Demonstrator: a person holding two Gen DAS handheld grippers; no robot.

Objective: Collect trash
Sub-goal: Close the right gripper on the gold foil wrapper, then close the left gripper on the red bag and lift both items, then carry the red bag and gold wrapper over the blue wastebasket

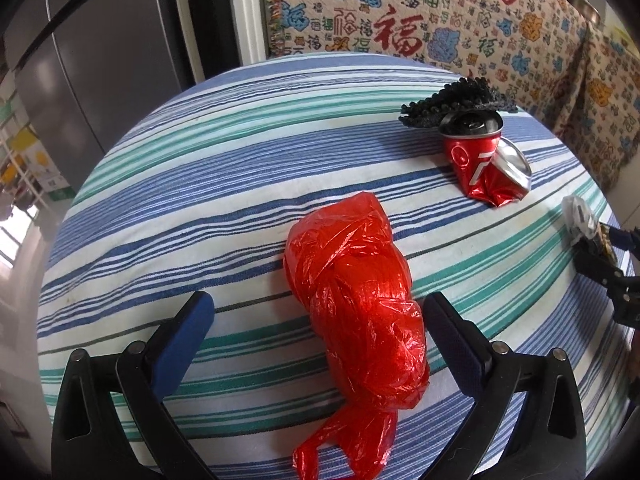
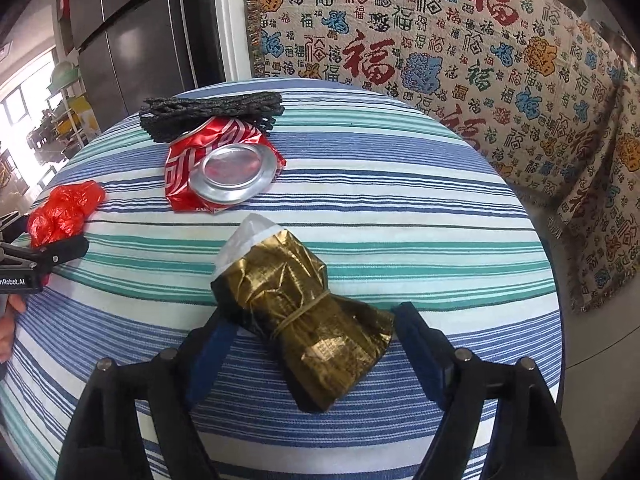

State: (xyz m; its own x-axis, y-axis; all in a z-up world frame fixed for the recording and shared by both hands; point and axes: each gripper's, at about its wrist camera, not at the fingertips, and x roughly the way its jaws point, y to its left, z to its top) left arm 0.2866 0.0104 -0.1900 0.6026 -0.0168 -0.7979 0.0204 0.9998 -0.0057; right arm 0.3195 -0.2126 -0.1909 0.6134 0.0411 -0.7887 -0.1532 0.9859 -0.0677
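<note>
Left wrist view: the left gripper (image 1: 318, 312) stands wide open around the red plastic bag (image 1: 360, 312) lying mid-table (image 1: 200, 168); a crushed red can (image 1: 482, 164) lies toward the far right edge.

Right wrist view: the right gripper (image 2: 310, 320) gapes either side of the gold foil bundle (image 2: 304, 312), pads apparently clear, near the table's front edge.

Striped blue, green and white tablecloth (image 1: 240, 184) carrying a red plastic bag (image 1: 360, 300) at centre, a crushed red can (image 1: 480, 164) upper right against black netting (image 1: 456, 100), and a gold packet (image 2: 304, 312).
</note>
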